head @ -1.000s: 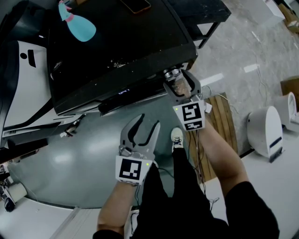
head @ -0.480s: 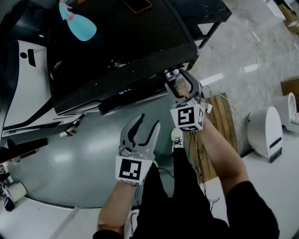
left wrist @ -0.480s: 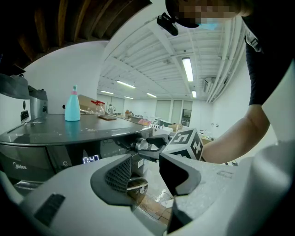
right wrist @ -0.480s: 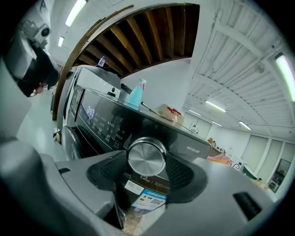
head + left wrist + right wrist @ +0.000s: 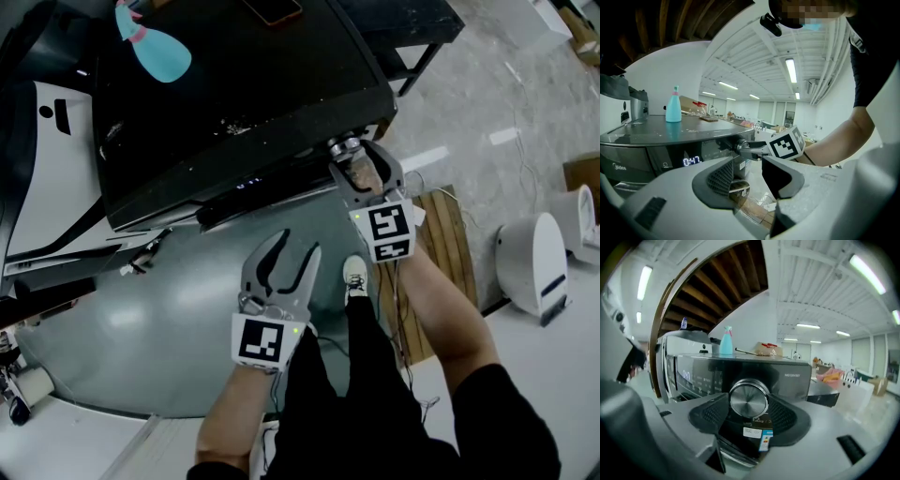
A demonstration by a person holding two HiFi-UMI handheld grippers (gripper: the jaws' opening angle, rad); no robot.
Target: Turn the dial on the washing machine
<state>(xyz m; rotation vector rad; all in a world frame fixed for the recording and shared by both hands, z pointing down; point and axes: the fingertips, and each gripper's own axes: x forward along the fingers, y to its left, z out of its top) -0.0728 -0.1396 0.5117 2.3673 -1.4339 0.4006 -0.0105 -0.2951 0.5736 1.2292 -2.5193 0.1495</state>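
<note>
Dial [image 5: 749, 399] — in grip of near-level right claw [image 5: 352, 155]

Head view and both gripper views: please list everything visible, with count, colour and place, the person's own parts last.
washing machine: one, dark grey, upper left of the head view
dial: one, silver, right end of the front panel
display: one, pale lit digits, front panel
spray bottle: one, light blue, on the machine's top, far left
flat object: one, orange-brown, far edge of the top; too cropped to identify
appliance: one, white, floor at the right
wooden boards: one set, brown, floor beside the right arm
shoe: one, pale, floor between the grippers
left gripper: one, grey, open, empty, short of the machine
right gripper: one, grey, jaws just closed onto the dial
</note>
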